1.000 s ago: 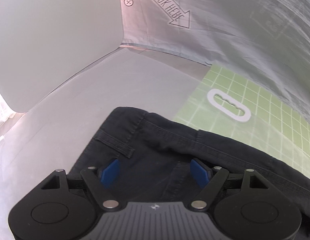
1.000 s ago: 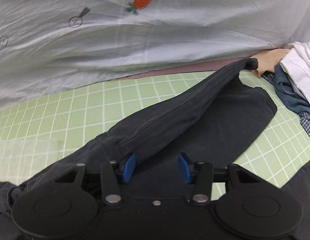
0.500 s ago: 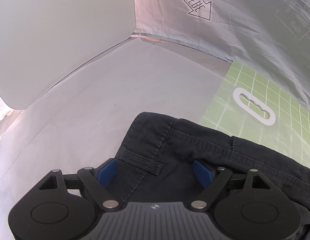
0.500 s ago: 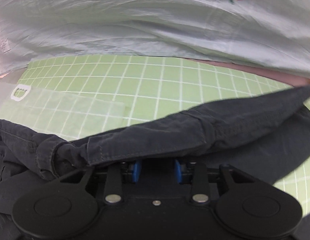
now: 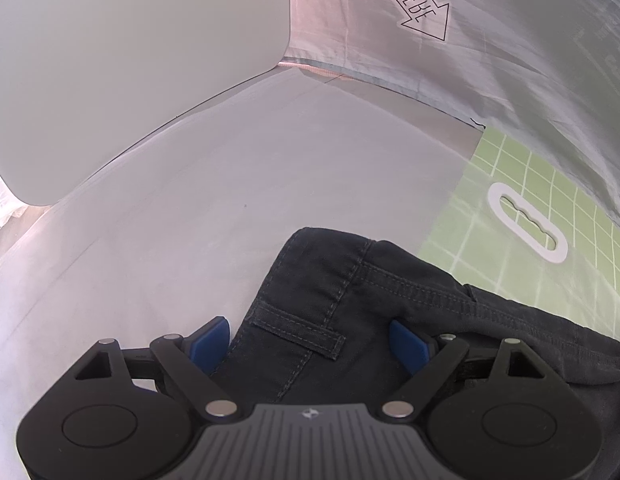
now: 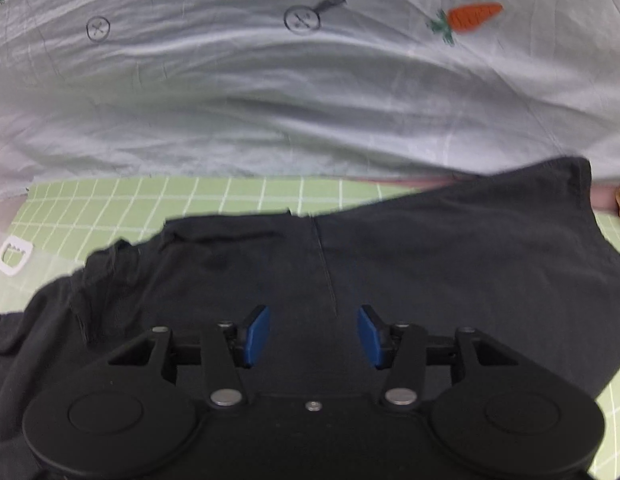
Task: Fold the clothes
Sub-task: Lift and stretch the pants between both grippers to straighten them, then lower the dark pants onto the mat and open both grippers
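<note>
Trousers of dark denim lie across the green grid mat and spill onto the pale grey sheet at the waistband end. Half a second ago our right gripper was narrowed under a lifted leg; now its blue pads stand wide apart with nothing between them, and the cloth lies flat in a broad layer in front, so we judge one leg has just been laid over the other and released. Our left gripper also shows its jaws wide, straddling the belt loop and waistband without pinching. The waistband corner sits well inside the grey sheet, with open room to the left and ahead. In the right view, the far hem reaches almost to the carrot-print cloth, while bare mat shows along the far left, giving us room for the next fold.
</note>
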`<state>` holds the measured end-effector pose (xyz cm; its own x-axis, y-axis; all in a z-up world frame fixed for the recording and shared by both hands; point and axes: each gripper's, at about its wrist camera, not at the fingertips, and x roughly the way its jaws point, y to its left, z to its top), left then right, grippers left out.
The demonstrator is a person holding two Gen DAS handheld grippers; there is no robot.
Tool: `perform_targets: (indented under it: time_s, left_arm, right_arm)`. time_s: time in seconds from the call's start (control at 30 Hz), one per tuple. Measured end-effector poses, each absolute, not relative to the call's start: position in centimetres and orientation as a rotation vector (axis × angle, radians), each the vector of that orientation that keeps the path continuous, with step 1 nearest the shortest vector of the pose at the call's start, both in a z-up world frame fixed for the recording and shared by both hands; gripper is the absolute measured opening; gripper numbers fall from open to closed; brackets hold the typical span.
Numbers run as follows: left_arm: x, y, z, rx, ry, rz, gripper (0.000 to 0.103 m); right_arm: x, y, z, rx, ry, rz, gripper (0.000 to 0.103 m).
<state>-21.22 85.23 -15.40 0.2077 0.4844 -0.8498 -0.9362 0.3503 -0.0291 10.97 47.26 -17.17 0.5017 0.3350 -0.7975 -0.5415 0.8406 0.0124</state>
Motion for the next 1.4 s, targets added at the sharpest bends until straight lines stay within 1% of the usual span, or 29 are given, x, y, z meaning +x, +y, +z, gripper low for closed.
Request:
perform_targets:
  time_s: [0.17,0.23,0.27,0.3,0.33,0.37,0.4,0.43,0.47,0.5,0.57,0.63,0.73,0.77,0.83,0.9,0.97,1.07,1.27,1.4]
  left_arm:
    - [-22.0,85.9,-15.8,-0.697,0.828,1.076,0.091]
    - [-22.1,86.1,-15.8,-0.696,0.812,1.074,0.090]
    - [-22.0,86.0,-15.8,-0.684,0.809,1.079,0.086]
    - [-21.9,85.9,-15.7,-0.671,0.805,1.084,0.075]
    - [-21.9,85.8,-15.6,-0.678,0.789,1.069,0.068]
    - [-21.9,85.7,-15.4,-0.686,0.773,1.054,0.049]
    - [-22.0,85.6,-15.2,-0.693,0.757,1.039,0.033]
    - [-22.1,85.5,-14.9,-0.694,0.742,1.060,0.031]
    - [-22.3,85.4,-14.5,-0.683,0.732,1.078,0.024]
    - [-22.5,85.4,-14.0,-0.671,0.721,1.096,0.023]
    - [-23.8,85.7,-12.9,-0.719,0.642,1.122,0.022]
    - [-24.5,86.3,-12.5,-0.766,0.608,1.162,0.022]
    - [-23.9,86.8,-13.4,-0.765,0.680,1.216,0.026]
    - [-23.6,86.8,-13.5,-0.761,0.711,1.228,0.030]
    - [-23.2,86.1,-12.6,-0.743,0.715,1.257,0.041]
    - [-23.0,85.2,-11.6,-0.731,0.701,1.252,0.066]
    - [-22.7,83.6,-10.5,-0.729,0.659,1.194,0.072]
    - [-20.8,80.1,-9.6,-0.681,0.686,1.132,0.078]
    - [-16.1,72.2,-10.8,-0.621,0.823,0.981,0.078]
    - [-13.1,67.3,-11.8,-0.567,0.905,0.909,0.078]
  right_arm:
    - [9.0,43.7,-18.7,-0.232,0.977,0.479,0.052]
    - [8.4,42.5,-18.7,-0.224,0.984,0.455,0.053]
    - [8.1,42.2,-18.6,-0.226,0.985,0.445,0.053]
    - [7.9,41.9,-18.6,-0.229,0.985,0.435,0.053]
    - [7.7,41.7,-18.5,-0.232,0.985,0.427,0.053]
    - [7.6,41.6,-18.3,-0.233,0.982,0.421,0.053]
    - [7.5,41.5,-18.2,-0.236,0.980,0.417,0.053]
    - [7.3,41.4,-18.1,-0.238,0.977,0.413,0.053]
    - [7.2,41.3,-18.0,-0.242,0.975,0.411,0.053]
    - [7.1,41.3,-17.9,-0.245,0.972,0.409,0.053]
    - [7.0,41.1,-17.8,-0.252,0.969,0.403,0.053]
    - [6.9,40.7,-17.7,-0.265,0.968,0.393,0.053]
    - [6.9,39.7,-17.6,-0.262,0.967,0.373,0.053]
    - [6.9,39.2,-17.6,-0.248,0.970,0.365,0.054]
    - [7.1,38.1,-17.6,-0.225,0.972,0.346,0.055]
    - [7.6,36.8,-17.6,-0.210,0.967,0.310,0.060]
    - [8.4,35.1,-17.5,-0.179,0.959,0.264,0.063]
    - [9.8,31.9,-17.4,-0.100,0.947,0.183,0.065]
    - [14.9,25.6,-18.1,0.019,0.920,0.054,0.065]
    - [19.6,22.6,-18.4,0.062,0.883,-0.008,0.067]
